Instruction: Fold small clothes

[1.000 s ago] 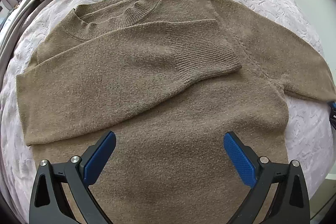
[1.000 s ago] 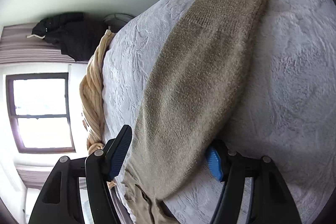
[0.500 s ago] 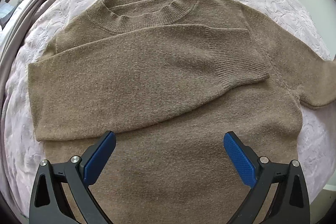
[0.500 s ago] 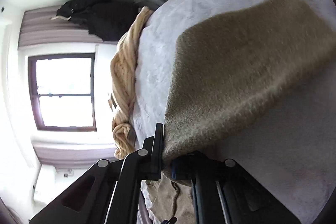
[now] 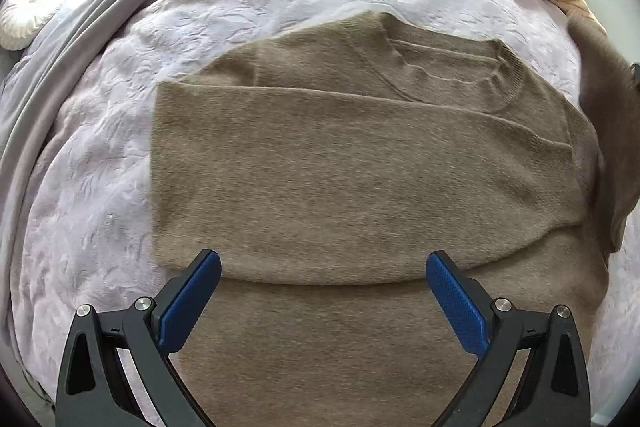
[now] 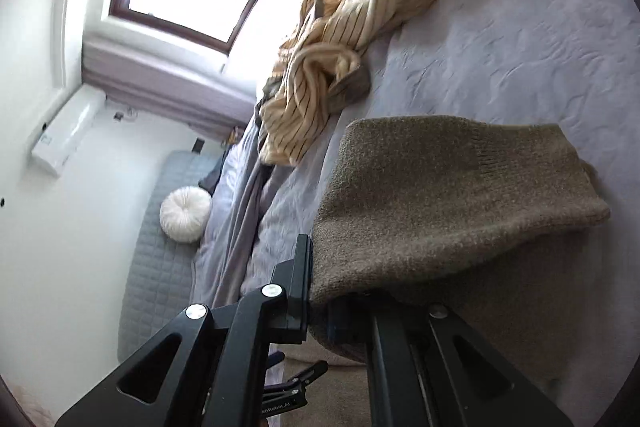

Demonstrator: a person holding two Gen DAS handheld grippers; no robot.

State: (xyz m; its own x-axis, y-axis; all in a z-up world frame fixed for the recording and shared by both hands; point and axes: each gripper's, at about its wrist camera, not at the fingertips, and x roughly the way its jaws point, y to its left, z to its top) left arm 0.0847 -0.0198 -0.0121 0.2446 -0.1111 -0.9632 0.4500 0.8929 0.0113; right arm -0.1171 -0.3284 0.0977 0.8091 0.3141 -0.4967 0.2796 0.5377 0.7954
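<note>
On the left, the left gripper (image 5: pixel 323 291) hangs spread wide over the brown sweater (image 5: pixel 360 195), which lies flat on the pale quilted bed (image 5: pixel 100 187) with one sleeve already folded across its chest. To the right, the right gripper (image 6: pixel 320 307) is pressed together on the other sleeve (image 6: pixel 460 211), lifted clear. The knit looks soft, thick and floppy; best taken by cuff or hem. Small lettering on the tool below seems to read "enRobot.AI", though it is partly hidden.
</note>
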